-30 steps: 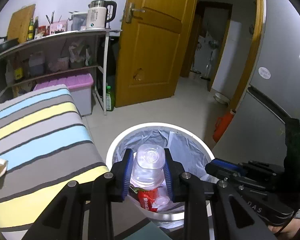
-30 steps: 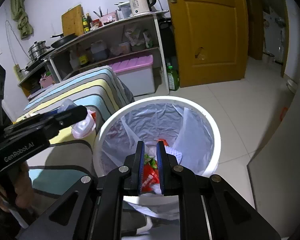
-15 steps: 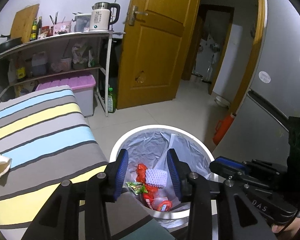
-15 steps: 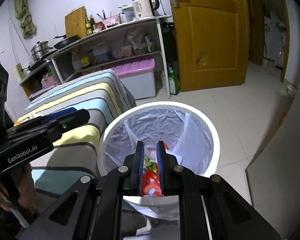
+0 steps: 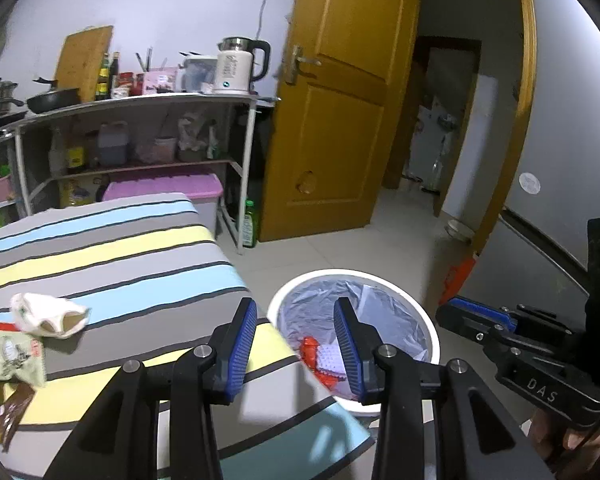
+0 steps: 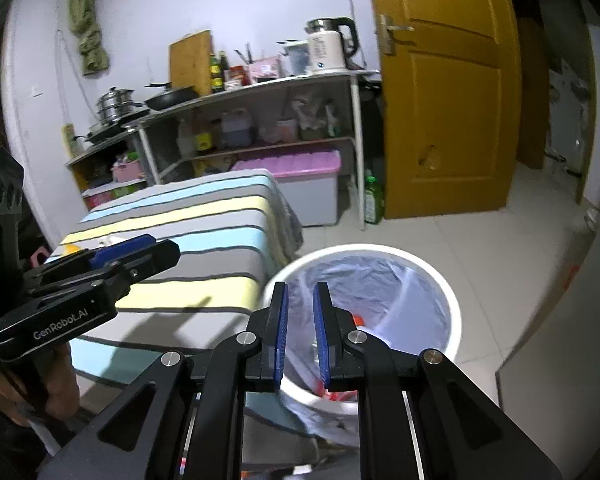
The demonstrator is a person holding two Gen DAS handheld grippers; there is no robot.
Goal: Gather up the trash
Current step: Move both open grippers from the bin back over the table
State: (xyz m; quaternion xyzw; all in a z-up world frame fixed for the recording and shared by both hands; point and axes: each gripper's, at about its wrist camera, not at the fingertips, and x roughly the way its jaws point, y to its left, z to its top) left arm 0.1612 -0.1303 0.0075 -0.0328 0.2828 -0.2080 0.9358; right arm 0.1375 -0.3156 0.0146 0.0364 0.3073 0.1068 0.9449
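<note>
The striped table was the biggest thing around, spreading out ahead and to the left of the left gripper, with its near corner running under the left finger. The white trash bin with its clear liner sat on the floor just past that corner, mostly behind the right finger of that gripper, and you could see red wrappers and a white mesh piece down inside, right between the jaws.

Left gripper's jaws were spread wide with nothing in them. The right gripper hung over the bin's near rim, jaws nearly closed with just a narrow gap, and nothing gripped as far as I could see.

Leftover trash was well off to the left of the left jaws on the table: a crumpled white wad, then a greenish snack packet and a brown wrapper at the edge.
</note>
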